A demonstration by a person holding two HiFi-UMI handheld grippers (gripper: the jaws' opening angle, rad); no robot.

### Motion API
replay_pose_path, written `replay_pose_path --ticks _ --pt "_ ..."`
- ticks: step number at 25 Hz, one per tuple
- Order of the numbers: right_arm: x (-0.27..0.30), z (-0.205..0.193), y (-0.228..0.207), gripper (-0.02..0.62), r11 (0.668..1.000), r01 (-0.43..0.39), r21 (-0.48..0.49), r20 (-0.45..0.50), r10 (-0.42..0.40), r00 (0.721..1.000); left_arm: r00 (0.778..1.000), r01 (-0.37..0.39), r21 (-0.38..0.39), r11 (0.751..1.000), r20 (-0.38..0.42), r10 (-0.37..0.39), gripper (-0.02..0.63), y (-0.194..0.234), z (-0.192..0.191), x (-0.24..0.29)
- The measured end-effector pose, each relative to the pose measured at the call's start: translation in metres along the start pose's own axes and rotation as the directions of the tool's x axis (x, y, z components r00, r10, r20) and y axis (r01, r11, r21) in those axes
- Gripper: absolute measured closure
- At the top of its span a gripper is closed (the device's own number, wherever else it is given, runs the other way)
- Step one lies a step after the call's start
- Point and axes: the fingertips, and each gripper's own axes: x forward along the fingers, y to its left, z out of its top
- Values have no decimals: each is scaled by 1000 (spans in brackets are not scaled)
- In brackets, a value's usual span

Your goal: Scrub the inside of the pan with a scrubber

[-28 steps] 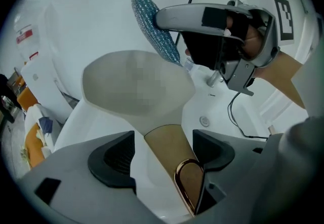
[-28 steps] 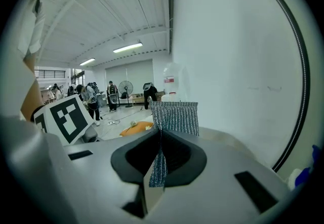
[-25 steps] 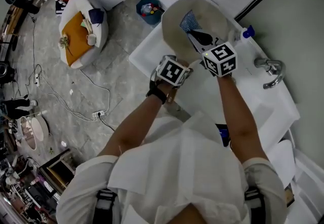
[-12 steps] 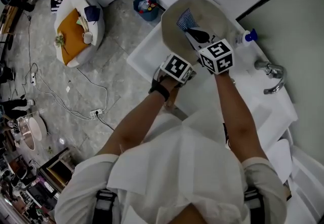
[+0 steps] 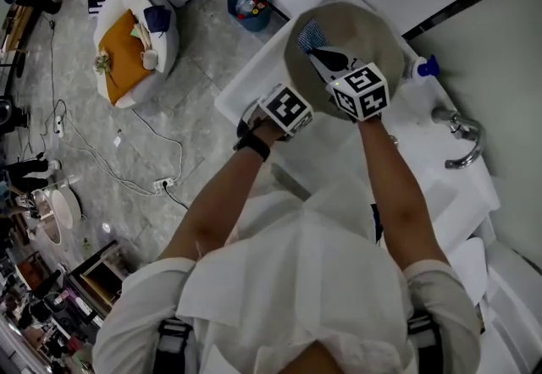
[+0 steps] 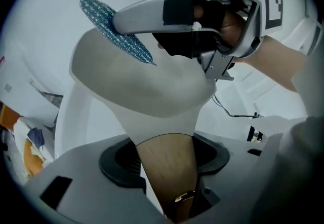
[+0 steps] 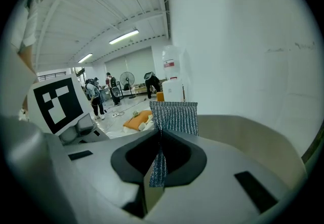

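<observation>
A beige pan [image 5: 360, 30] stands tilted over the sink, its inside facing me. Its wooden handle [image 6: 169, 167] runs between the jaws of my left gripper [image 5: 292, 101], which have just been closing and now press on it from both sides. My right gripper [image 5: 326, 55] is shut on a blue-silver mesh scrubber [image 5: 311, 32] and holds it against the inside of the pan near the far rim. In the right gripper view the scrubber [image 7: 174, 116] sticks up from the closed jaws, with the pan's wall [image 7: 253, 137] beyond it.
The white sink [image 5: 254, 85] lies under the pan, with a chrome faucet [image 5: 461, 135] and a blue-capped bottle [image 5: 423, 68] to the right. On the floor at left are a white and orange cushion [image 5: 131, 34], a blue bucket [image 5: 252, 7] and cables.
Both grippers have sunk a little with the pan. The left gripper has turned and its jaws have come in on the handle. The scrubber stays gripped in the right gripper.
</observation>
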Motion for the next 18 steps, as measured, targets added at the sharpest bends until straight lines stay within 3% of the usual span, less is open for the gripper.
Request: replay_pose_path --ticks 5,11,18 --pt "7 -10 -5 572 1000 -7 25 -29 8 1000 997 35 61 998 -75 -31 345 7 -1 -5" --pt "16 -36 -3 572 996 -62 70 -86 68 994 991 47 76 996 -127 -37 348 13 -4 -7" --pt "34 -32 9 572 989 -117 95 -67 124 990 986 52 75 996 -165 -40 348 34 -21 -19"
